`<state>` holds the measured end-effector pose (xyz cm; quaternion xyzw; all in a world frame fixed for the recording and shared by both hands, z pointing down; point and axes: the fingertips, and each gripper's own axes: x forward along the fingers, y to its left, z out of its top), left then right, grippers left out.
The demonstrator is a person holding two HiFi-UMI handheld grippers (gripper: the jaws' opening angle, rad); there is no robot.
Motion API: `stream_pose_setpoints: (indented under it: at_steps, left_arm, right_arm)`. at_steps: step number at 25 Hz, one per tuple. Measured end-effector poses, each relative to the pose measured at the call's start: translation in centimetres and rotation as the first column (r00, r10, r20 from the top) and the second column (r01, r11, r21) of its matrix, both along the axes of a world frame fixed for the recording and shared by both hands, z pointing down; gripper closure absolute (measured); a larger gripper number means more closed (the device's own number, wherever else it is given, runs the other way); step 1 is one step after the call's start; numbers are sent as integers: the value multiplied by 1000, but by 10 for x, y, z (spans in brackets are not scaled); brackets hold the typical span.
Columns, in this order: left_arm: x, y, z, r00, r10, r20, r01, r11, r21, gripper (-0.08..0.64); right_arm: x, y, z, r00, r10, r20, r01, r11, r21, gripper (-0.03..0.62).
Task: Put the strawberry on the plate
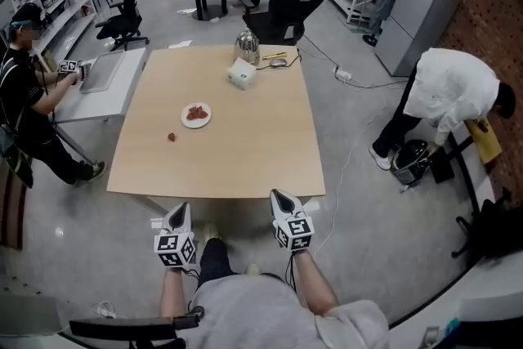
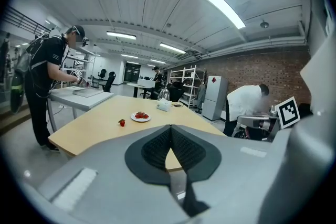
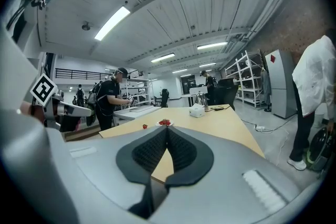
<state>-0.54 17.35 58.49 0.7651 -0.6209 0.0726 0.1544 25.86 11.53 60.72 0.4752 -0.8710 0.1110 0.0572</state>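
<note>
To be moved: a small red strawberry (image 1: 172,136), loose on the pale wooden square table (image 1: 245,151), nearer its left edge than its right and roughly midway between the near and far edges. Just beyond it, close but not touching: a small white round plate (image 1: 207,121), already carrying a heap of red berries. Farther on, toward the far edge: a white tissue box (image 1: 242,75) and a shiny metal kettle (image 1: 248,46).

Held off the near edge, well apart from the fruit: the grey left gripper (image 1: 181,208) and the grey right gripper (image 1: 275,194), jaws of each pressed together with nothing between them.

Judged as the opening step, with no approach made yet. Calls next for reaching out over the near edge, spreading one pair of jaws, then closing gently round the soft fruit.

Seen only from the head view: the table's whole outline and the gap between fruit and plate. Seen only in the gripper views: the meeting jaws up close, the ceiling lights, and each neighbour's marker cube at the side.
</note>
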Motion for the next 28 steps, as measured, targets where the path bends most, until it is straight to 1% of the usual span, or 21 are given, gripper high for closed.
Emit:
stream_pose_setpoints:
  at_steps: [4,15,23,28]
  left_arm:
    - [-15,-30,3,1000,2,6,-2,1000,-12,540]
    - [-60,-126,9,1000,29,-9,-29,998,-50,540]
    - [-99,-179,28,999,26,-42,-31,994,-108,540]
    - [-120,-206,39,998,28,-50,-35,989,-144,540]
  right_arm:
    - [-17,-30,2,1000,-5,-9,5,1000,4,584]
    - [-70,-116,5,1000,1,-30,-2,999,-37,584]
    - [-110,-165,13,998,3,-61,-6,999,-48,584]
    - [-134,-188,18,997,-6,-74,2,998,-66,584]
